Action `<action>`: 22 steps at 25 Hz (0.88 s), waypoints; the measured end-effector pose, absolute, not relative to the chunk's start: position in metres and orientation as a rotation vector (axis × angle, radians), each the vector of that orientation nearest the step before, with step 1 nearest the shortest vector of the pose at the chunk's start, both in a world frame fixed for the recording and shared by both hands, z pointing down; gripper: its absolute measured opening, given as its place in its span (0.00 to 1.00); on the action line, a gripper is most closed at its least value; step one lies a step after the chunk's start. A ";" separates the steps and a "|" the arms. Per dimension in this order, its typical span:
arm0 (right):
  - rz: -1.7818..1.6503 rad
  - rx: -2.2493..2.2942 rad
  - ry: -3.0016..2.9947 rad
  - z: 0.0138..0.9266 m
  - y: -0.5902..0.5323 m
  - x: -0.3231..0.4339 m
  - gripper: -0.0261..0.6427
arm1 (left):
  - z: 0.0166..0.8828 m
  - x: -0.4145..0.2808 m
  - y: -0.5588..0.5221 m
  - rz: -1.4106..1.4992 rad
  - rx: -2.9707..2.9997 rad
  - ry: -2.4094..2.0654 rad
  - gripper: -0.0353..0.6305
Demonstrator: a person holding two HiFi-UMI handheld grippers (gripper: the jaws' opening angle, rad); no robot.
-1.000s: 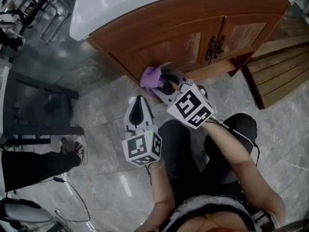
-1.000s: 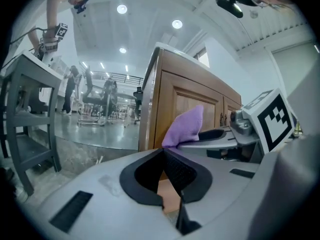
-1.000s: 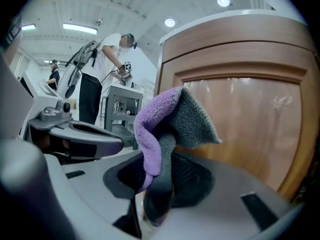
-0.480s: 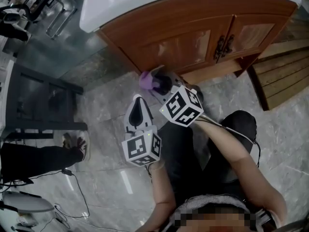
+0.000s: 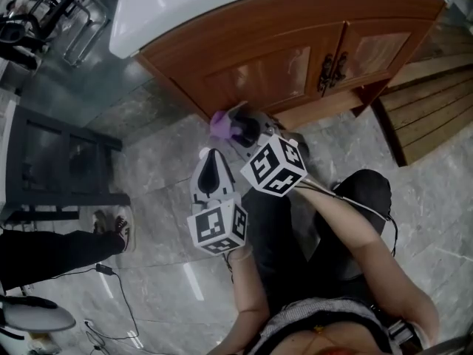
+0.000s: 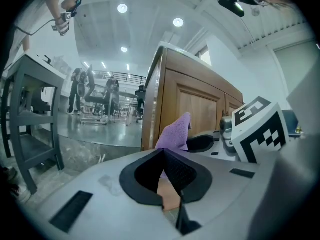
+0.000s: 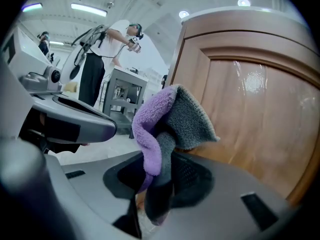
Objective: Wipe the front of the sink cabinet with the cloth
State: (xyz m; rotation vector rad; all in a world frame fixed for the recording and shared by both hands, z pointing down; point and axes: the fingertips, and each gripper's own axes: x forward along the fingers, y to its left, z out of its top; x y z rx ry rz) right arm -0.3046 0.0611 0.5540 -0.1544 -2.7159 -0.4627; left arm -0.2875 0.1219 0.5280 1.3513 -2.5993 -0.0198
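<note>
The brown wooden sink cabinet stands under a white sink top. My right gripper is shut on a purple and grey cloth, held low at the cabinet's left door near the floor. In the right gripper view the cloth sticks up from the right gripper close to the door panel; contact cannot be told. My left gripper hangs just behind it over the floor, shut on nothing. In the left gripper view the left gripper points at the cloth.
Two dark door handles sit at the cabinet's middle. A dark metal stand is on the left, with a bystander's leg and shoe and a floor cable beside it. Wooden slats lie at the right.
My right gripper has shifted the cloth a little left and lower along the cabinet front. The left gripper has stayed where it was.
</note>
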 end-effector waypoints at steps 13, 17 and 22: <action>-0.433 -0.066 -2.694 0.557 0.027 -0.290 0.30 | 0.533 -0.277 0.098 -0.015 1.401 -2.561 0.06; -0.437 -0.063 -2.695 0.556 0.026 -0.288 0.30 | 0.535 -0.276 0.093 -0.015 1.408 -2.554 0.06; -0.435 -0.045 -2.691 0.556 0.018 -0.283 0.30 | 0.537 -0.273 0.086 -0.007 1.423 -2.542 0.06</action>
